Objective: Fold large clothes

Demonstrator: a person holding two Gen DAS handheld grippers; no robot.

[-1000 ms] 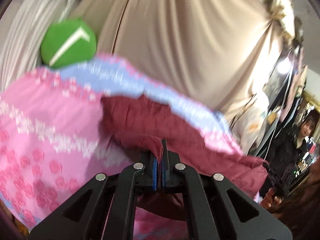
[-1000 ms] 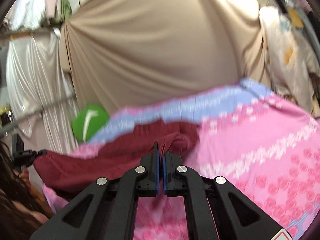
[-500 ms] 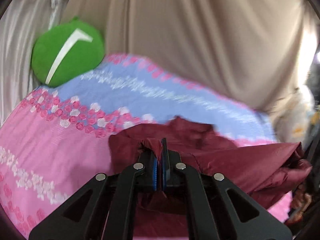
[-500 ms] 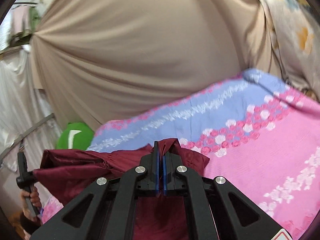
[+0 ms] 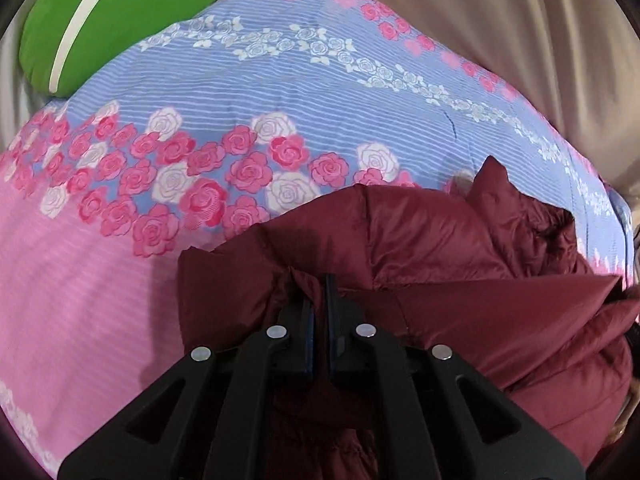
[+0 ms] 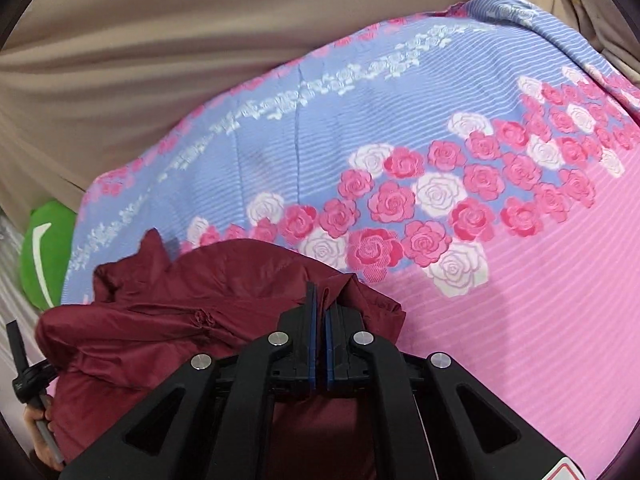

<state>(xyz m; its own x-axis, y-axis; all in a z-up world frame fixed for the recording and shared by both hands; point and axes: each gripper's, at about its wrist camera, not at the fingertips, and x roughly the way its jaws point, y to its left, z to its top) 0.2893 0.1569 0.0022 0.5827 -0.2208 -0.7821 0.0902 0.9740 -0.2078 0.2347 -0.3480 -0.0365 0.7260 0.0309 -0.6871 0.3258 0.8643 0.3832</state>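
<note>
Between both sets of tongs bunches the maroon puffer jacket (image 5: pixel 460 248): left gripper (image 5: pixel 319 300) pinches its edge, right gripper (image 6: pixel 320 308) clamps another fold. Beyond them lies the rose-print bedspread (image 6: pixel 520 280); far left, a green cushion (image 5: pixel 120 12). No readable writing.

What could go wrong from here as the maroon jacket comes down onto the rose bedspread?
1. The left tool and right tool each pinch only a thin bit of the maroon jacket; the slick fabric may slip out.
2. The jacket is already bunched between them, so it could land creased on the bedspread.
3. It sits near the bedspread's edge by the green cushion and may slide off.
</note>
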